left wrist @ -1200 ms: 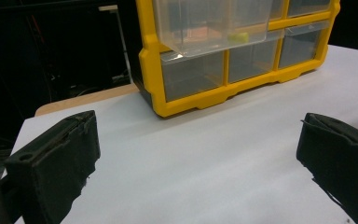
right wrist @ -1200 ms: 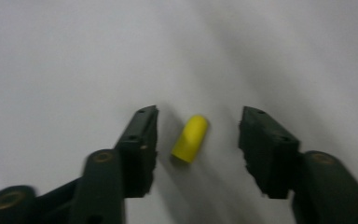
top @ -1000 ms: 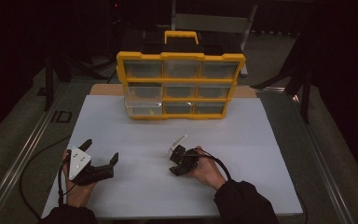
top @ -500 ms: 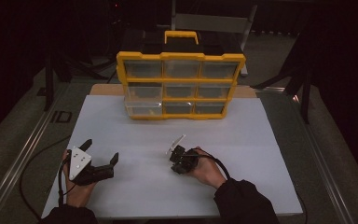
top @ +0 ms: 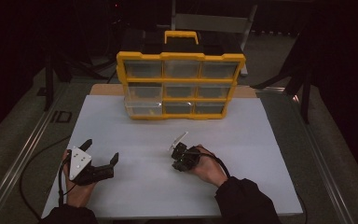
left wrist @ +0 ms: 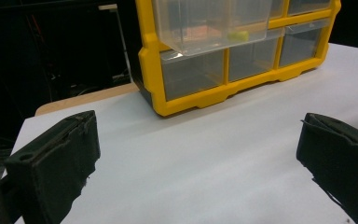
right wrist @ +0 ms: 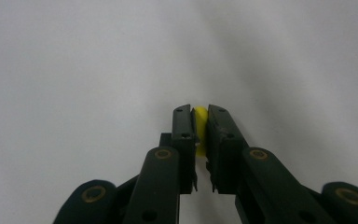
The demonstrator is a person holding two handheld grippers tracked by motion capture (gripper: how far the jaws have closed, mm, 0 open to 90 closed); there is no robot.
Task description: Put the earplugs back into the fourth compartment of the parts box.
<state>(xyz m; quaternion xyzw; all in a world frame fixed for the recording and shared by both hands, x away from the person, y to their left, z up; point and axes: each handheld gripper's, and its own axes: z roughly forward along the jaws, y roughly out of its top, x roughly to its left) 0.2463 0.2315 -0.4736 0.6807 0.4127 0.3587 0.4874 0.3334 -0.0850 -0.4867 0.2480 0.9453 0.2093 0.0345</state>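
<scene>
two grippers low in frame on a white table sheet [top: 261, 140]: left gripper [top: 100, 158] spread wide, right gripper [right wrist: 200, 116] just closed, pinching a small yellow piece [right wrist: 200, 122]; dark room around.

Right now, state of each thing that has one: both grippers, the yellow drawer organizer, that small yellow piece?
left gripper: open, jaws wide apart, nothing between them.
right gripper: shut on small yellow piece.
yellow plastic drawer organizer: upright on white table.
clear drawer: pulled out, a yellow bit inside.
</scene>
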